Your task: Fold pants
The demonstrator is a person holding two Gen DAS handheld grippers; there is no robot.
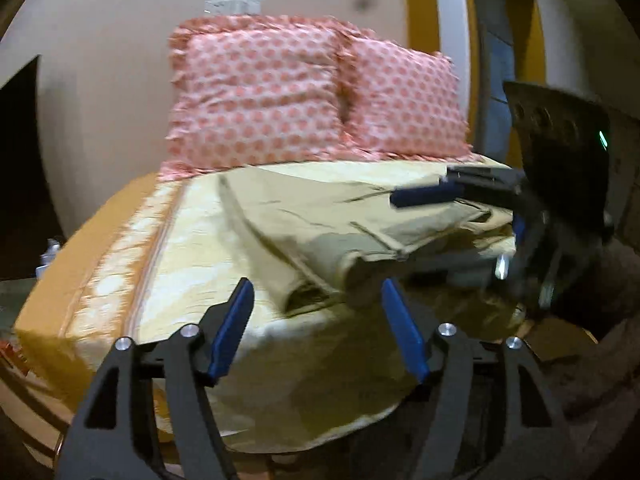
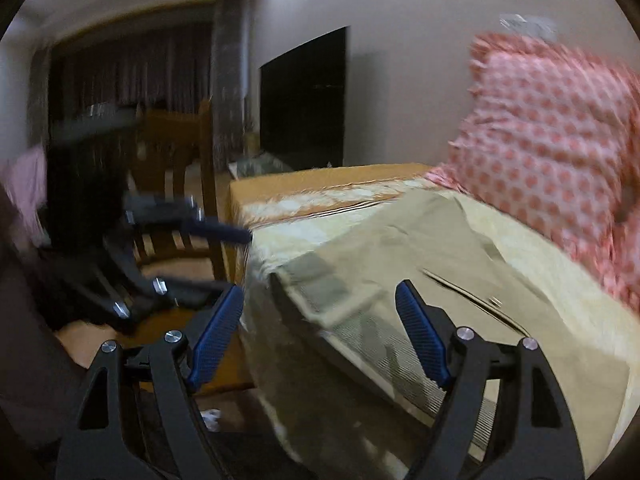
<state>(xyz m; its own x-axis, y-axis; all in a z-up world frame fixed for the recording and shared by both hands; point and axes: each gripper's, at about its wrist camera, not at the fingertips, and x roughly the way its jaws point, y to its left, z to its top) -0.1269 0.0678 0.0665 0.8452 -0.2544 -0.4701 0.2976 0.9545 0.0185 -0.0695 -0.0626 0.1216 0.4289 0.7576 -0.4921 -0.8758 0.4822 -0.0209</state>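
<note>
Khaki pants (image 1: 320, 216) lie spread on the bed over a pale yellow cover (image 1: 192, 264), their waist end hanging near the bed's front edge; they also show in the right wrist view (image 2: 400, 248). My left gripper (image 1: 318, 292) is open and empty, just in front of the pants' near edge. My right gripper (image 2: 320, 300) is open and empty, its jaws on either side of the pants' corner at the bed edge. The right gripper (image 1: 420, 196) shows at the right of the left wrist view, over the pants. The left gripper (image 2: 236, 234) shows blurred at the bed's left corner.
Two pink dotted pillows (image 1: 260, 92) lean on the wall at the head of the bed. A wooden chair (image 2: 176, 184) stands left of the bed, a dark TV screen (image 2: 304, 96) behind it. An orange bedsheet (image 1: 60, 272) covers the bed's left side.
</note>
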